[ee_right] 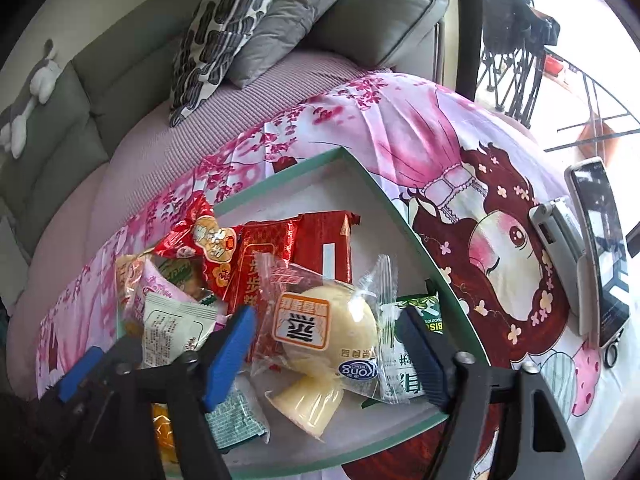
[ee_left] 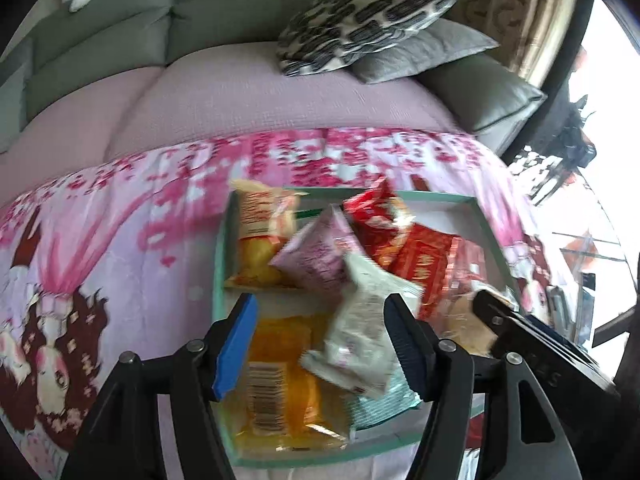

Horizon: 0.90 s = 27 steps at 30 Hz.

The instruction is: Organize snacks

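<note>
Teal-rimmed tray [ee_right: 404,216] on the pink cloth holds the heaped snacks. Both grippers hang apart, gripping nothing: the left gripper [ee_left: 320,344] over a white packet [ee_left: 360,320], the right gripper [ee_right: 328,344] astride the pale bun [ee_right: 332,320]. Best lift the topmost packet squarely; neighbours crowd close, and a phone [ee_right: 600,256] lies beside.

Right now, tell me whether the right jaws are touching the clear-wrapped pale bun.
Apart. The right wrist view shows the right gripper open around the clear-wrapped pale bun, with gaps at both pads; the bun lies in the green-rimmed box.
</note>
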{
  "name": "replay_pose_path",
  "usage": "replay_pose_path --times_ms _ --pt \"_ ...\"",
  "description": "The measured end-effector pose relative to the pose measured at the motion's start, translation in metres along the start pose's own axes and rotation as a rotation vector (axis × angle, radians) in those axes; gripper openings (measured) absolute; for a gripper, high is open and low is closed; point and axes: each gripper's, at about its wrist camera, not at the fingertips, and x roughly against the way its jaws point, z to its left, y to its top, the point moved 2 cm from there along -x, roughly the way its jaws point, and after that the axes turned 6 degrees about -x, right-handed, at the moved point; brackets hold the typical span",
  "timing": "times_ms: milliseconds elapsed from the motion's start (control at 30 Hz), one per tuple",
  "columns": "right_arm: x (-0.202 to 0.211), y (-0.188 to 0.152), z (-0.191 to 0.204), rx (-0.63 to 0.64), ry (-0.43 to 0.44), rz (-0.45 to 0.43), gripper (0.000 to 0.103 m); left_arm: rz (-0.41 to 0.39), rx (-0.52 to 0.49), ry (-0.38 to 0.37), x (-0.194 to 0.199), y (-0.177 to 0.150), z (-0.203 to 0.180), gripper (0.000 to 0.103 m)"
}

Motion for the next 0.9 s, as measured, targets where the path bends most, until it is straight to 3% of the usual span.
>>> replay_pose_path --times_ms 167,300,367,600,700,900 --pt "0.004 -0.004 0.010 0.052 -0.002 0.002 0.083 0.047 0.051 0.120 -0.001 -0.004 0.022 0.070" --pt "0.007 -0.007 0.017 0.079 -0.002 -0.004 0.101 0.061 0.094 0.174 -0.001 -0.006 0.041 0.072" --pt "0.009 -0.008 0.020 0.091 0.001 -0.007 0.101 0.066 0.114 0.190 -0.001 -0.008 0.050 0.079" --pt "0.013 -0.016 0.032 0.138 0.000 -0.013 0.102 0.082 0.187 0.241 0.001 -0.018 0.075 0.081" --pt "0.016 -0.020 0.038 0.158 0.003 -0.017 0.103 0.089 0.218 0.256 0.002 -0.025 0.087 0.091" --pt "0.020 -0.032 0.050 0.205 0.009 -0.022 0.103 0.076 0.246 0.283 0.013 -0.036 0.106 0.092"
